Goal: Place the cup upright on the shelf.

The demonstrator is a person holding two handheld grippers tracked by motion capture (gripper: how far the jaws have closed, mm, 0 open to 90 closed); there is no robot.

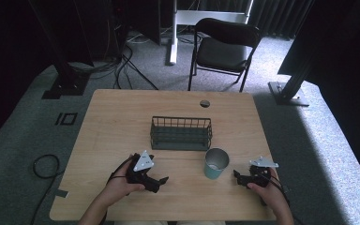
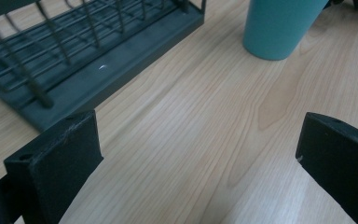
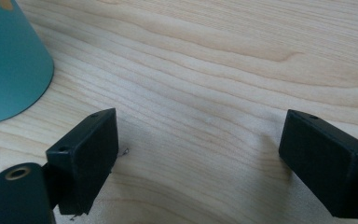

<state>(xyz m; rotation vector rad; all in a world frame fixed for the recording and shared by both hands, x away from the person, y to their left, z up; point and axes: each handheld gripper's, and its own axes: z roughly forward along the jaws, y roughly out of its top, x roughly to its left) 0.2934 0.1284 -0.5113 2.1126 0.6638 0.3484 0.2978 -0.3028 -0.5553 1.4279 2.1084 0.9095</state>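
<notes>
A teal cup (image 1: 215,163) stands upright on the wooden table (image 1: 122,122), just in front of the right end of a dark wire basket (image 1: 180,133). My left gripper (image 1: 157,182) rests near the front edge, left of the cup, with its jaws wide open over bare wood. In the left gripper view (image 2: 200,158) the basket (image 2: 74,56) lies ahead to the left and the cup (image 2: 279,28) ahead to the right. My right gripper (image 1: 240,178) sits right of the cup, open and holding nothing. In the right gripper view (image 3: 200,154) the cup (image 3: 9,70) is close at the upper left.
A round cable hole (image 1: 205,103) sits near the table's far edge. Behind the table stands a black folding chair (image 1: 225,47). Black frame posts (image 1: 290,79) and cables (image 1: 44,166) are on the grey floor around the table.
</notes>
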